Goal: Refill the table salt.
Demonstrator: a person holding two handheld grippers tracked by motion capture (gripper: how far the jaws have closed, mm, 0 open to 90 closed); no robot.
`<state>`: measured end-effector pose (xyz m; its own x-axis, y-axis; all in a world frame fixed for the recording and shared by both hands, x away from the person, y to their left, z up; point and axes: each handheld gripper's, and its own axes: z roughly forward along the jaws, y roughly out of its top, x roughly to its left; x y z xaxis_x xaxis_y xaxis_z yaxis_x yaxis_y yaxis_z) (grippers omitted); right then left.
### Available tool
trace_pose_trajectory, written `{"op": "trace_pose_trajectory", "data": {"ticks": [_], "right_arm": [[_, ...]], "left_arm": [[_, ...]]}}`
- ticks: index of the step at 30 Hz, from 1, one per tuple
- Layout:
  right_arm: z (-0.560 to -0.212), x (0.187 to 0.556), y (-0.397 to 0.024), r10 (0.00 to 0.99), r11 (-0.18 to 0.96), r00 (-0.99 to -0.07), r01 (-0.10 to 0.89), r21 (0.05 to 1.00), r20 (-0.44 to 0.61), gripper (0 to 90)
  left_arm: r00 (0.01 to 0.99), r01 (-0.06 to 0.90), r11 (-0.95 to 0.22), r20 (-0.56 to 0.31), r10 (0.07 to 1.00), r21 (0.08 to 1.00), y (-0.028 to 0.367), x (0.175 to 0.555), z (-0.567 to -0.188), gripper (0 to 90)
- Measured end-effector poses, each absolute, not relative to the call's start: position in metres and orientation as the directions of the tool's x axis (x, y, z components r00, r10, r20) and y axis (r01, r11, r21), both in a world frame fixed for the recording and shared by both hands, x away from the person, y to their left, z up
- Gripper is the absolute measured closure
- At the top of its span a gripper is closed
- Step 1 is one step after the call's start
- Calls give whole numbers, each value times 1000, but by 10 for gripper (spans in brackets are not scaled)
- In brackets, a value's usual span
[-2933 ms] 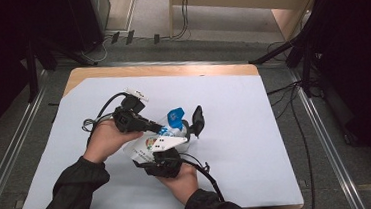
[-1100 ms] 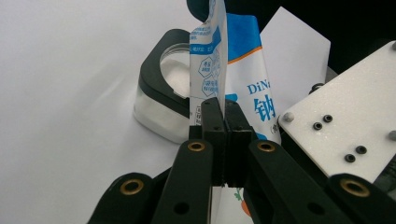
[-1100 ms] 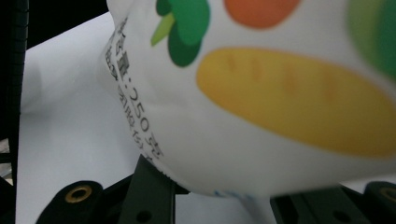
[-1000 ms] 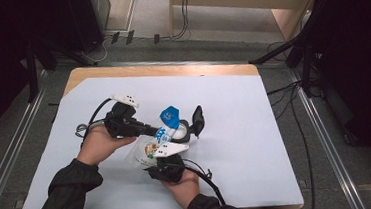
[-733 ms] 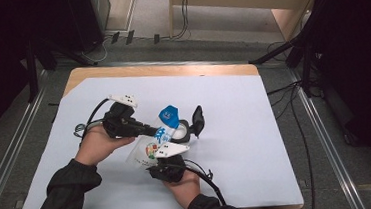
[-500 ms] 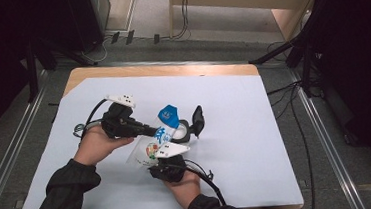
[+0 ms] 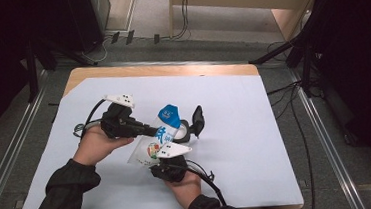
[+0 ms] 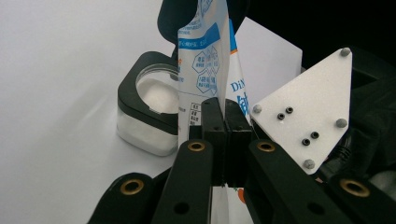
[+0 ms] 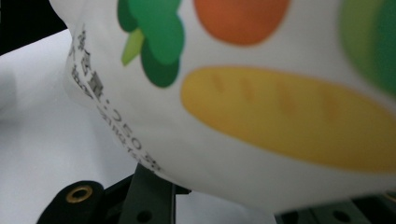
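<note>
A white bag (image 7: 162, 134) with a blue top and printed vegetables hangs tilted over the white sheet, blue end up and to the right. My left gripper (image 7: 150, 131) comes in from the left and is shut on the bag's flat edge (image 8: 212, 60), pads pressed together (image 8: 225, 116). My right gripper (image 7: 170, 161), under its grey plate (image 7: 174, 149), holds the bag's lower end from the near side. In the right gripper view the bag (image 9: 261, 93) bulges across the jaws and hides their tips. A small clear container (image 7: 181, 131) (image 8: 148, 109) with a black rim holds white powder, just beyond the bag.
The container's black lid (image 7: 198, 120) stands open to its right. A white sheet (image 7: 257, 144) covers the wooden table (image 7: 170, 68). Cables trail from both grippers (image 7: 207, 178). Metal rails run along both sides of the table (image 7: 321, 134).
Since the earliest frame both hands and the bag have shifted slightly to the left. Over the last second nothing has visibly moved.
</note>
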<state>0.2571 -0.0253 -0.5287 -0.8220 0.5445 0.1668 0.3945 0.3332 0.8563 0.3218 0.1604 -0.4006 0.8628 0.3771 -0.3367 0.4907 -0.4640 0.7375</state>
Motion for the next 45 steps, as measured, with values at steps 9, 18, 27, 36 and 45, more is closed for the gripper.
{"op": "trace_pose_trajectory", "data": {"ticks": [9, 18, 27, 36, 45], "right_arm": [[-529, 256, -27, 545, 323, -822, 390, 862, 168, 693], [-528, 259, -32, 555, 299, -808, 418, 858, 200, 686], [-526, 262, -35, 556, 286, -801, 433, 855, 220, 679], [-526, 264, -37, 554, 288, -795, 461, 839, 247, 679], [-525, 265, -39, 548, 286, -794, 474, 833, 263, 678]], "left_arm": [[861, 491, -493, -317, 397, 718, 163, 318, -395, 900], [857, 500, -494, -323, 402, 712, 168, 318, -393, 900], [857, 496, -490, -312, 410, 717, 176, 316, -391, 900], [849, 515, -506, -333, 409, 692, 184, 315, -392, 900], [847, 523, -502, -357, 394, 689, 193, 314, -391, 900]]}}
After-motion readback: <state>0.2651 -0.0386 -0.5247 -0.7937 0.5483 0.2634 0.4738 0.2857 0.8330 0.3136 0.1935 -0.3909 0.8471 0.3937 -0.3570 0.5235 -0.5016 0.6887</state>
